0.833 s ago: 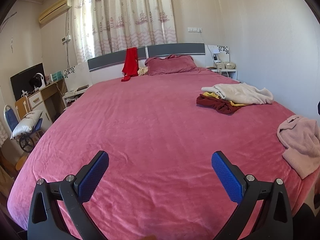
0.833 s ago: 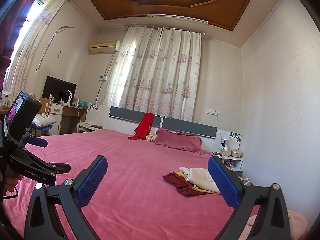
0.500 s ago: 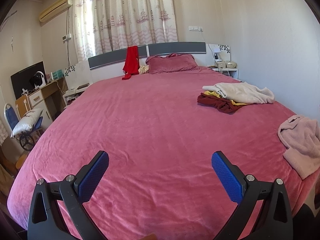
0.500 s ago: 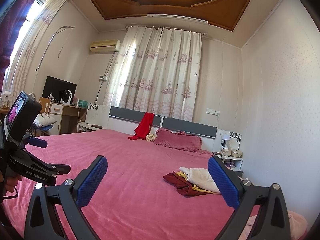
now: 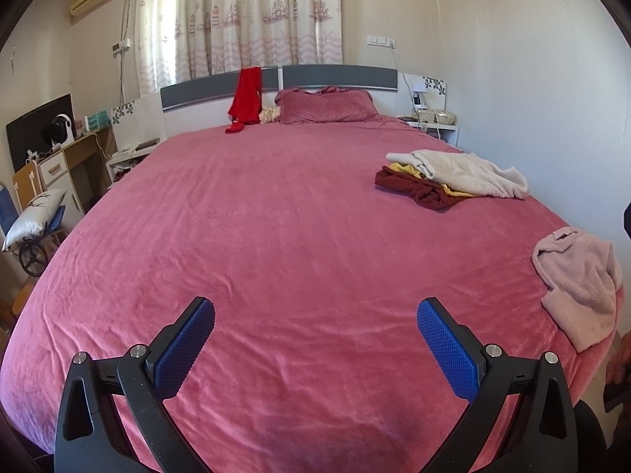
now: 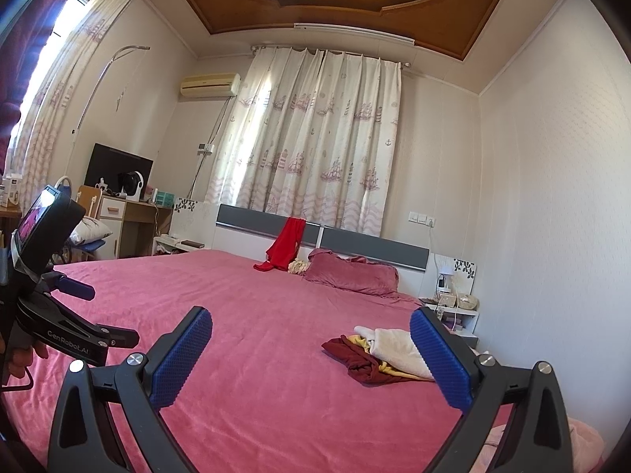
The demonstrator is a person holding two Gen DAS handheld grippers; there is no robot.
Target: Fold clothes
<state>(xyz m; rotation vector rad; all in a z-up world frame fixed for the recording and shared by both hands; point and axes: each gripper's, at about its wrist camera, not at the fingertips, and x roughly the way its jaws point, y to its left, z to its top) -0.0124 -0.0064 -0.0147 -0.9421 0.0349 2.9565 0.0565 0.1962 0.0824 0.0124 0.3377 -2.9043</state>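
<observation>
A wide bed (image 5: 276,216) with a pink cover fills both views. On its right side lies a heap of clothes (image 5: 453,181): a cream garment over a yellow and a dark red one, the same heap of clothes (image 6: 378,358) in the right wrist view. A pale pink garment (image 5: 579,287) lies crumpled at the bed's right edge. My left gripper (image 5: 315,339) hangs open over the near part of the bed, nothing between its blue pads. My right gripper (image 6: 311,354) is open and empty too, held nearly level. The left tool's body (image 6: 51,315) shows at the left of the right wrist view.
A red garment (image 5: 246,98) hangs over the grey headboard, next to a pink pillow (image 5: 327,104). A nightstand (image 5: 434,124) stands at the far right, a desk with a monitor (image 5: 51,146) and a chair with a cushion (image 5: 31,216) at the left.
The left wrist view has tilted down a little, so the bed sits slightly higher in frame. The right gripper has stayed still. Both stay open.
</observation>
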